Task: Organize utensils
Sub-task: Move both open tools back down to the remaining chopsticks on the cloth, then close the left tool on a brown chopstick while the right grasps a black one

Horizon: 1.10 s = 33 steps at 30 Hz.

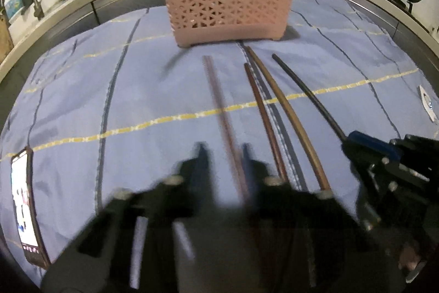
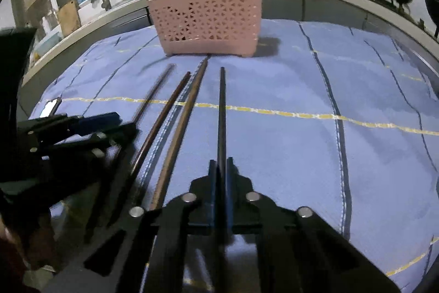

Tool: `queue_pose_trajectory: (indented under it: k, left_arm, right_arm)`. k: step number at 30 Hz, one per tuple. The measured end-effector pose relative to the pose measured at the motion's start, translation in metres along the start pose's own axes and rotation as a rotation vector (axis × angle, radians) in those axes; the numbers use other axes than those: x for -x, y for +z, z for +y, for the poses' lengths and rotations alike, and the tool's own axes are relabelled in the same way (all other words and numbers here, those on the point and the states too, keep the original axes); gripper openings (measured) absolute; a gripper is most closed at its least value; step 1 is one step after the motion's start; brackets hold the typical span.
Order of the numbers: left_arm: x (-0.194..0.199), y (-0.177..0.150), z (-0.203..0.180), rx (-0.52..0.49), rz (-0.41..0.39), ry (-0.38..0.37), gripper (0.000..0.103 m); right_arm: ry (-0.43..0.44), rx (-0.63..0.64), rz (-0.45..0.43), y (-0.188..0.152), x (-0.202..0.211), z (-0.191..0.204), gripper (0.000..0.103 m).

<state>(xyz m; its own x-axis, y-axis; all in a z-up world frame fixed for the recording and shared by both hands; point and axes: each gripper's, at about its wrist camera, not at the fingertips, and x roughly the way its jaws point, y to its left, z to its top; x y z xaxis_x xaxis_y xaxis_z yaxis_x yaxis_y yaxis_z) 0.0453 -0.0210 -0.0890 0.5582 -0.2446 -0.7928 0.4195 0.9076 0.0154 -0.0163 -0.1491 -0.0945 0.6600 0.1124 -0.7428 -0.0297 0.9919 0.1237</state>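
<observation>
Nearest first: your right gripper (image 2: 221, 166) has its jaws closed on the black stick (image 2: 221, 111), gripping it at the near end. The stick's long axis runs straight ahead along the fingers, tip aimed at the basket (image 2: 208, 21).

Your left gripper (image 1: 222, 155) is blurred. Its jaws stand partly open around the near end of the red stick (image 1: 219, 103); whether the pads touch it you cannot tell. That stick also lies lengthwise toward the basket.

Between the 2 grippers, 2 more sticks rest on the blue cloth (image 1: 82, 100): a dark brown stick (image 1: 260, 111) and, just beside it, a tan stick (image 1: 285, 106), roughly parallel, far tips near the basket's foot.

Key relation: basket dead ahead of both grippers, well apart, upright, and the held sticks already point at it. Judgement: the right hand is readier, since its grip looks set; the next move probably needs lift, then tilting the stick to drop in from above.

Far: the basket already holds several utensils. Their tops are cut off by the frame, and its inner compartments cannot be made out. A phone (image 1: 24, 208) lies at the cloth's left edge.
</observation>
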Motion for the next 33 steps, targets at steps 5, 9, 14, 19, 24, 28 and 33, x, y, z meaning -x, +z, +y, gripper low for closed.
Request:
queue_pose_trajectory:
  k: [5, 9, 14, 19, 24, 28, 33]
  left_arm:
    - [0.015, -0.020, 0.026, 0.012, 0.017, -0.022, 0.008]
    - [0.033, -0.048, 0.041, -0.019, 0.032, -0.024, 0.010]
    - [0.036, -0.050, 0.055, 0.018, 0.065, -0.059, 0.019]
    - [0.019, -0.019, 0.053, 0.033, 0.065, -0.056, 0.028]
    - [-0.002, 0.008, 0.038, -0.033, 0.073, 0.003, 0.028]
    - [-0.010, 0.019, 0.034, -0.057, 0.051, -0.001, 0.024]
    - [-0.013, 0.027, 0.036, -0.035, 0.062, -0.037, 0.005]
  right_arm:
    - [0.001, -0.032, 0.026, -0.012, 0.014, -0.017, 0.006]
    - [-0.006, -0.034, 0.054, -0.033, 0.033, -0.028, 0.006]
    - [0.068, -0.111, 0.100, -0.039, 0.040, -0.042, 0.008]
    - [0.140, -0.190, 0.123, -0.014, 0.023, -0.052, 0.017]
    - [0.143, -0.153, 0.109, 0.023, -0.002, -0.047, 0.040]
    - [0.076, -0.066, 0.089, 0.041, -0.017, -0.032, 0.040]
    - [-0.013, 0.031, 0.064, 0.044, -0.027, -0.018, 0.005]
